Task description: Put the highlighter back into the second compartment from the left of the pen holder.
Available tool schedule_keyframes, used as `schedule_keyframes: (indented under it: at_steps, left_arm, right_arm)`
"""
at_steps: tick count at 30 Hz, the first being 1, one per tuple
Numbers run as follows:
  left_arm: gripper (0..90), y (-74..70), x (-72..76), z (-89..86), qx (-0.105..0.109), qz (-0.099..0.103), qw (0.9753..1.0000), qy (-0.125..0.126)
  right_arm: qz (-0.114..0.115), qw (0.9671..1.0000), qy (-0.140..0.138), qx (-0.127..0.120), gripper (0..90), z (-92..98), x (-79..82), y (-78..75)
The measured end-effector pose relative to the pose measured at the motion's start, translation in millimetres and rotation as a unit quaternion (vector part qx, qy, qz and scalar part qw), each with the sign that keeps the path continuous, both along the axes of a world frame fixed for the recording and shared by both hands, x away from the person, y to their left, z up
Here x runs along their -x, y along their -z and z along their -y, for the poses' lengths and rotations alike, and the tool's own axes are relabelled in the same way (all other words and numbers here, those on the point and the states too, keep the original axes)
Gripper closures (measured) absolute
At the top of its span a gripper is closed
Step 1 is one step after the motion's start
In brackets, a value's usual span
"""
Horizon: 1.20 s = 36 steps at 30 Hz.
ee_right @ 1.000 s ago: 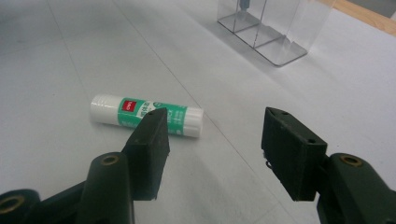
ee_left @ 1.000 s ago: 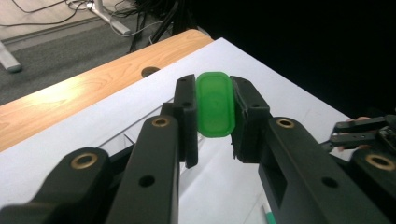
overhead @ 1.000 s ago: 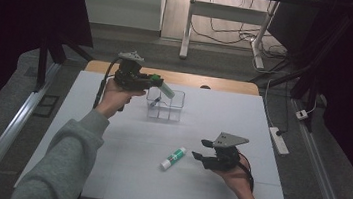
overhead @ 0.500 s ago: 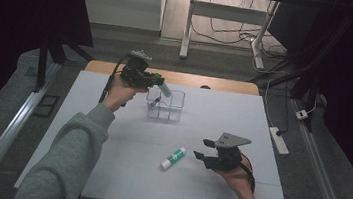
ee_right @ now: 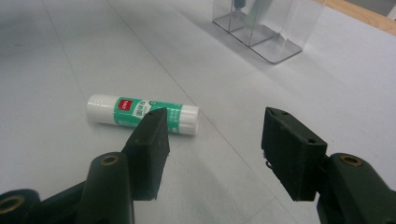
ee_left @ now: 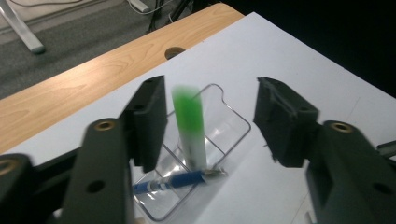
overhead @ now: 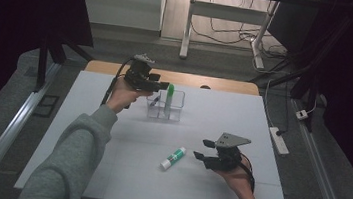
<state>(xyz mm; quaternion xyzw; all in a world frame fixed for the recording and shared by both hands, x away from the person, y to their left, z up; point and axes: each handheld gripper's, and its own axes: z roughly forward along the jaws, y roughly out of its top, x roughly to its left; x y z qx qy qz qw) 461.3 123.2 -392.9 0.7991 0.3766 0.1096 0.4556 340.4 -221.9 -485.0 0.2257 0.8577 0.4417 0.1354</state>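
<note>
While the left gripper hangs over the far middle of the white table in the high view, its jaws stand apart beside the green cap of a marker that sits upright in a clear organizer; whether the jaws touch the cap cannot be told from here. Nearer the person, a glue stick lies flat on the table, a short white cylinder with a green label, and the right gripper rests just to its right, black jaws spread and holding nothing, a grey three-cornered plate on top. A grey sleeve covers the left forearm. Along the left gripper's own view, the marker stands free between the two parted jaws, touching neither: a round stick, bright green above and white below, blurred. It sits in one cell of the organizer, a glossy see-through plastic box with thin dividers, and a blue pen lies slanted low in the box. A wooden edge runs behind the table. Seen from the right gripper, matte black jaws stand wide over the smooth table, the glue stick lying just beyond the left jaw, a small red patch on its green band, and the organizer stands well beyond.
</note>
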Motion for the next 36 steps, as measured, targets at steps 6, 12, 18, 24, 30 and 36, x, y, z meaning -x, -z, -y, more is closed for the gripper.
schedule_keyframes:
  at_steps: [6,12,18,24,30,36]
  left_arm:
    - [40.4,-0.6,9.6,-9.8,0.011,0.007,0.9999,0.006]
    - [40.4,3.6,27.0,-20.7,0.002,0.013,0.9998,0.012]
    - [40.6,17.5,56.1,-35.2,-0.017,0.016,0.9995,0.018]
    - [40.7,30.4,81.5,-49.0,-0.035,0.018,0.999,0.021]
    - [40.6,40.6,105.8,-62.1,-0.043,0.022,0.9987,0.014]
    - [39.6,55.8,130.2,-74.4,-0.042,0.025,0.9987,0.014]
  right_arm:
    - [-0.002,1.0,-0.002,-0.001,41.0,0.4,-0.3,-0.4]
    - [-0.002,1.0,-0.007,0.002,40.5,-0.7,-0.4,0.1]
    - [-0.007,1.0,-0.005,0.0,40.0,1.8,-1.5,0.6]
    - [-0.009,1.0,-0.004,-0.001,39.6,2.6,-2.3,0.9]
    - [-0.01,0.9999,-0.009,0.0,39.0,2.1,-2.4,1.4]
    - [-0.009,0.9999,-0.01,-0.001,38.9,2.3,-3.1,0.7]
